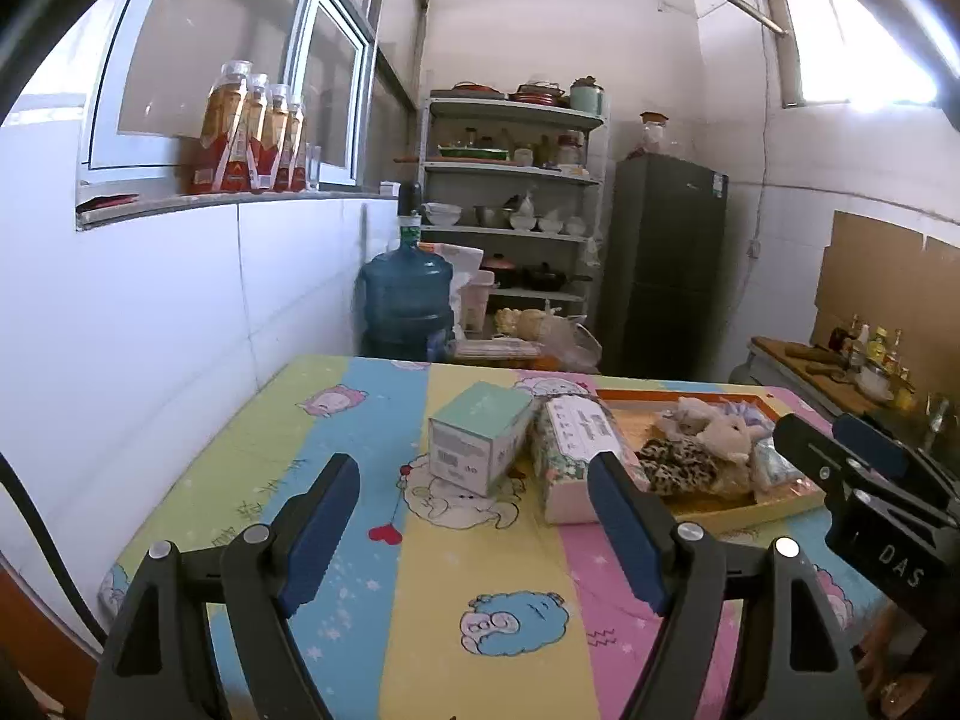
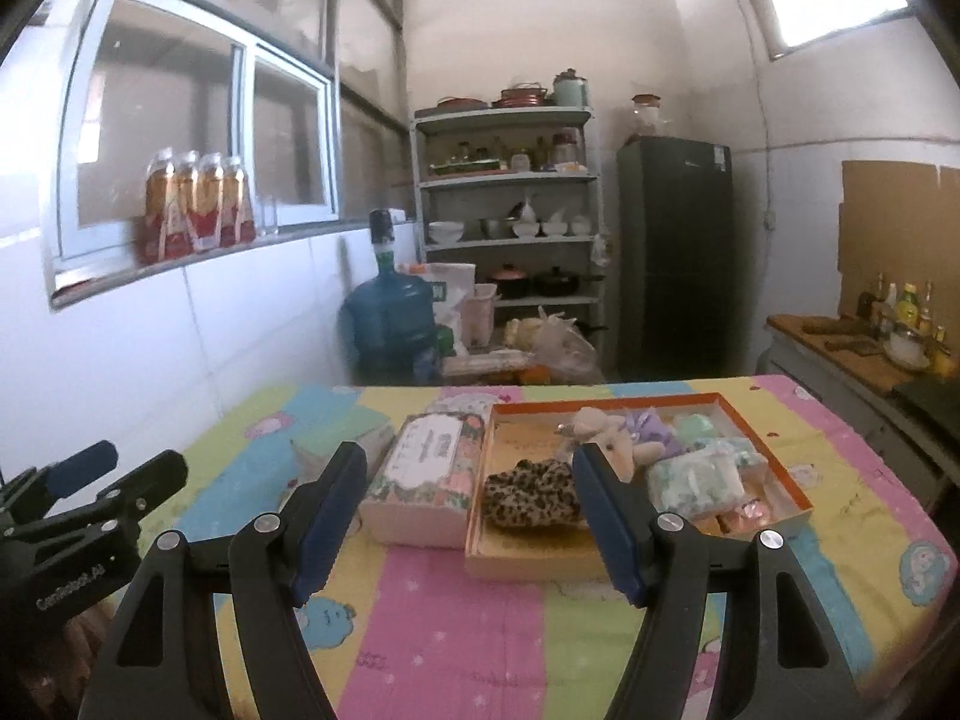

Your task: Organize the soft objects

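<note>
Both claws spread, empty: left claw, right claw, short of tray on bench. Leopard-print fabric, plush toy crowded in tray. Risk: pinching two items together, nudging tissue pack.

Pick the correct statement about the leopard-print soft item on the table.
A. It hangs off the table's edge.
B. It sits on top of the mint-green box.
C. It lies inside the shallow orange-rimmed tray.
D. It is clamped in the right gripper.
C: the leopard-print item lies on the floor of the orange-rimmed tray, next to the plush toy, while the right gripper stands open and empty in front of it.
</note>
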The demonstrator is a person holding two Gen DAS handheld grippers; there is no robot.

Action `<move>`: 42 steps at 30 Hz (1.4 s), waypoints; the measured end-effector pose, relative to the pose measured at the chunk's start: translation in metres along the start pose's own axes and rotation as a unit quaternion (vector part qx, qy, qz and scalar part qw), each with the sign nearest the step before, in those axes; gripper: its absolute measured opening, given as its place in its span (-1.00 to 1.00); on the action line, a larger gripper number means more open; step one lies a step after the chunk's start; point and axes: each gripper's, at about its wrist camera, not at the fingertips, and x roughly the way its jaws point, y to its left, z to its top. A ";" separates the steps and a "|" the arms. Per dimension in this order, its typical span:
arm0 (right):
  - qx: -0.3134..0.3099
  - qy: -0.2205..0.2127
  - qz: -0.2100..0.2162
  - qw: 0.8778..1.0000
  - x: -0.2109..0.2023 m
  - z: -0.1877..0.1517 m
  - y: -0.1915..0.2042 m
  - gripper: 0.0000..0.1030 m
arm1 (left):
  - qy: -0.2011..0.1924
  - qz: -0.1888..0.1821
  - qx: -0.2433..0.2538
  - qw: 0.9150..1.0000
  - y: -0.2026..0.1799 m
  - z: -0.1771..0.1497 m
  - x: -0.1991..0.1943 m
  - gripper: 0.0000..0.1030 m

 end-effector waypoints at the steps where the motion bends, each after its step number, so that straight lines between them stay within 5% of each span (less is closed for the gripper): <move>1: -0.004 -0.003 0.001 1.000 -0.003 -0.001 0.002 0.42 | -0.002 0.001 0.002 1.000 -0.001 -0.001 -0.002 0.51; 20: -0.015 -0.040 -0.030 0.999 -0.040 -0.016 0.018 0.42 | -0.040 0.017 -0.009 0.999 0.006 -0.012 -0.037 0.51; 42: -0.010 -0.048 -0.031 0.998 -0.061 -0.028 0.031 0.44 | -0.041 0.021 0.012 0.999 -0.001 -0.020 -0.051 0.51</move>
